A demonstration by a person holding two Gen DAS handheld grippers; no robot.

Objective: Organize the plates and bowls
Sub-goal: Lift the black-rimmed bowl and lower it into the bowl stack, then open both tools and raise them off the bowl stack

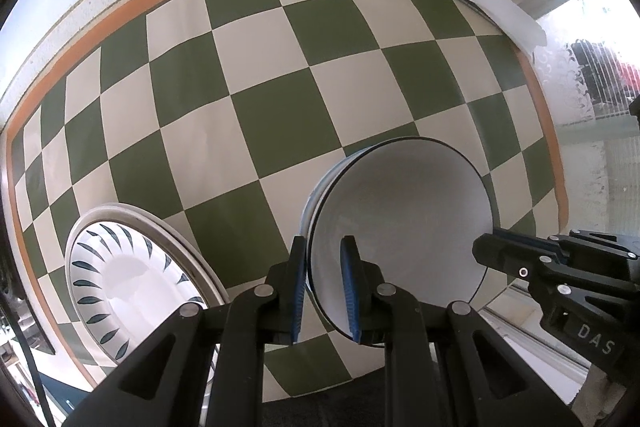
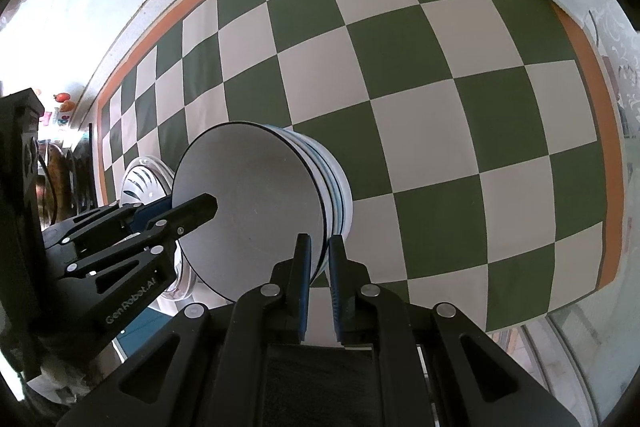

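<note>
I have the top bowl (image 1: 400, 223) of a nested stack of bowls (image 2: 336, 187) pinched at two spots on its rim: my left claw (image 1: 324, 279) is pressed together on the near-left edge, with one pad inside the bowl and one outside, and my right claw (image 2: 318, 267) grips the opposite edge the same way. The stack sits on the green-and-white checkered cloth (image 1: 260, 87) covering the bench, just right of a stack of plates (image 1: 132, 275) with dark leaf marks round the rim.

What worries me is the thin, glazed rim. With only small pad contact on each side, the bowl could slide out if my two hands lift unevenly or drift apart. I cannot tell whether either claw also catches the bowl beneath; if so, it may rise too, then drop back and chip. Swinging left carelessly would knock the plates, which lie close by.
</note>
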